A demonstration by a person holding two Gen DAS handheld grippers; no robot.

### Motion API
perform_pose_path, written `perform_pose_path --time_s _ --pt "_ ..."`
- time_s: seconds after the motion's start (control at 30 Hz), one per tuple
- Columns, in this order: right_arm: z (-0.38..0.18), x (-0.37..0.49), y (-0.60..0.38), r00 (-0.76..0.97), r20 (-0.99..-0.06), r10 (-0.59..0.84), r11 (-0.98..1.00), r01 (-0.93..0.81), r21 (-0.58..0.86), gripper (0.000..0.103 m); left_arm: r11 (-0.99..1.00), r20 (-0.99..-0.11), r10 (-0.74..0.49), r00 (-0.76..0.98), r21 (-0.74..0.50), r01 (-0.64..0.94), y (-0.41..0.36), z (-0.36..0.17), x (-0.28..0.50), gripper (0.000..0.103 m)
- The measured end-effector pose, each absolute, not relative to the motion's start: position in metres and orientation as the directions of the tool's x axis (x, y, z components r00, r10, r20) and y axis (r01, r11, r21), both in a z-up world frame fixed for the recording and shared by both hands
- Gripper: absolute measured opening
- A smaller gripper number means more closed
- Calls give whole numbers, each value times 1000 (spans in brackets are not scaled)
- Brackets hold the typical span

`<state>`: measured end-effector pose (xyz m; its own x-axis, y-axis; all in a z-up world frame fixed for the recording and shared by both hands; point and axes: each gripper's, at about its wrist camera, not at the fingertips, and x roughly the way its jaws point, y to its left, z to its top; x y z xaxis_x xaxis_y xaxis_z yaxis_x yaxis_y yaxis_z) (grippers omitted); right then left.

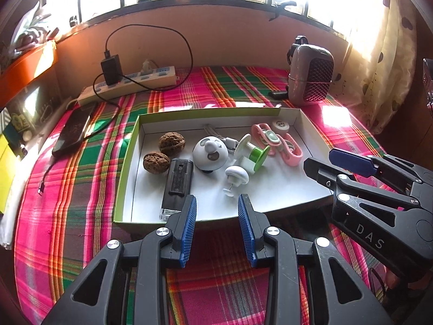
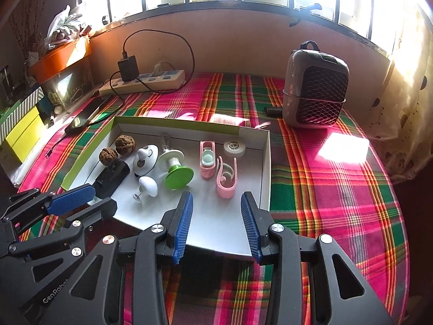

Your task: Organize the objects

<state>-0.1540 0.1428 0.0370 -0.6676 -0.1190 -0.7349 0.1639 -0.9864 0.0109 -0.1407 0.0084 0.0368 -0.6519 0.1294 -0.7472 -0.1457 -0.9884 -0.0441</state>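
Nearest, the left gripper [image 1: 217,230] and right gripper [image 2: 216,226] both hang over the tray's near edge, jaws apart, nothing between them. In the shallow white tray [image 1: 273,189] lie a black device [image 1: 177,182], white pushpin [image 1: 236,175], green spool [image 1: 253,153], two walnuts [image 1: 163,151] and pink clips [image 1: 281,146]. The gathering looks done; any next move would need a fresh target chosen.

Rough walnuts [image 1: 171,143], woven plaid cloth [image 1: 81,189]
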Motion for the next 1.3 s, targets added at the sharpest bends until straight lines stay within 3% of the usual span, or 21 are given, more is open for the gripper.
perform_pose_path --time_s 0.97,1.3 --pt "-2 -88 144 -589 -806 -63 -995 101 4 39 -997 -786 66 -615 -24 -75 -6 10 -79 30" --pt "-3 -80 152 -602 -798 -34 -998 70 -10 50 -999 -788 36 -615 -10 -45 -4 4 -75 30"
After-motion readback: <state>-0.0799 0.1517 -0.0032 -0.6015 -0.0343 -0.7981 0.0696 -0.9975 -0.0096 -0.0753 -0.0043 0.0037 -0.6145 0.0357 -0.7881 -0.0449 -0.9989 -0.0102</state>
